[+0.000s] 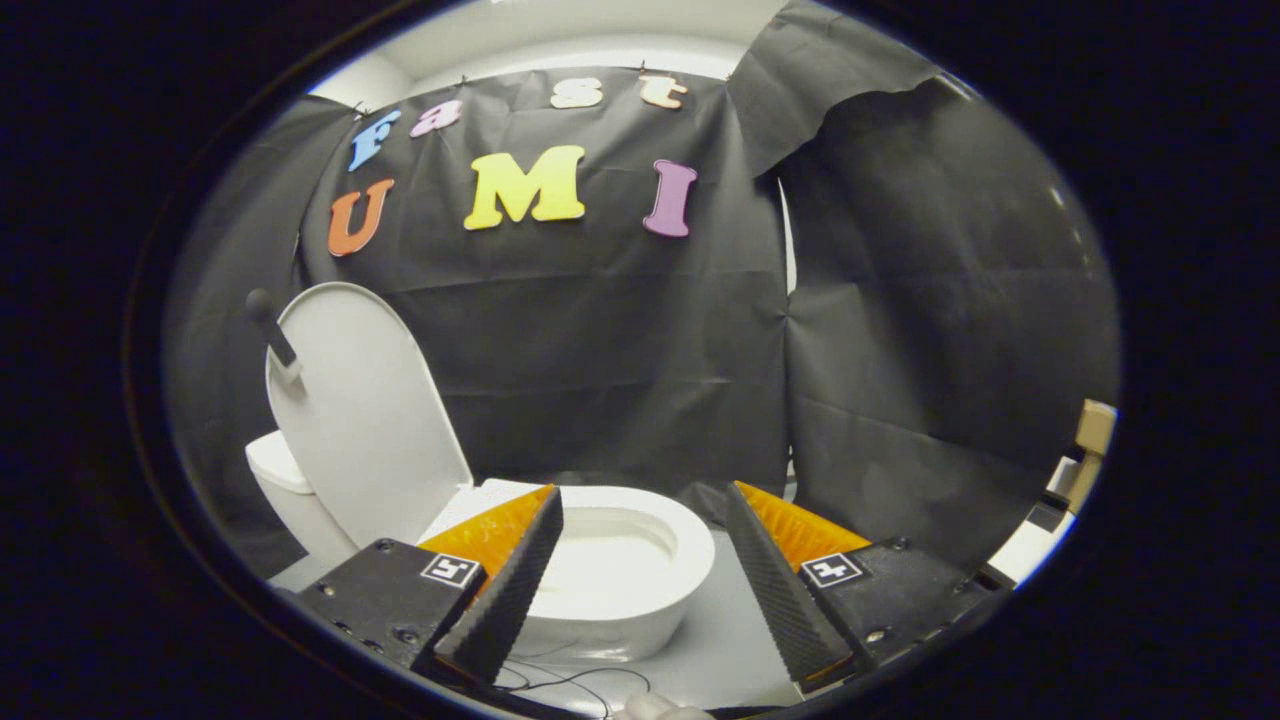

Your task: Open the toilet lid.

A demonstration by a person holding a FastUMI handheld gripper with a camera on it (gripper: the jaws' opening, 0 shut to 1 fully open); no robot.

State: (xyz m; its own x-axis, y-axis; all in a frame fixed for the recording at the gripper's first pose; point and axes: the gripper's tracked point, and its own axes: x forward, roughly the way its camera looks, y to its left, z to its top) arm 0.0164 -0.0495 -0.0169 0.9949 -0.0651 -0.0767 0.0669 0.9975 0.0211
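A small white toilet [640, 590] stands on a pale floor just ahead of my fingers. Its lid [360, 420] is raised, standing nearly upright and leaning back against the cistern [275, 465]. A dark handle [272, 330] sticks up from the lid's far upper edge. The bowl [620, 550] lies uncovered, showing partly between the fingers. My gripper [642, 515] is open, its two fingers spread wide with nothing between them, and it is apart from the lid, which is beyond the left finger.
Black cloth walls [600, 350] close in behind and to the right of the toilet. Thin dark wires [570, 680] lie on the pale floor [720, 640] under the fingers. A tan boxy object [1090, 440] sits past the right wall's edge.
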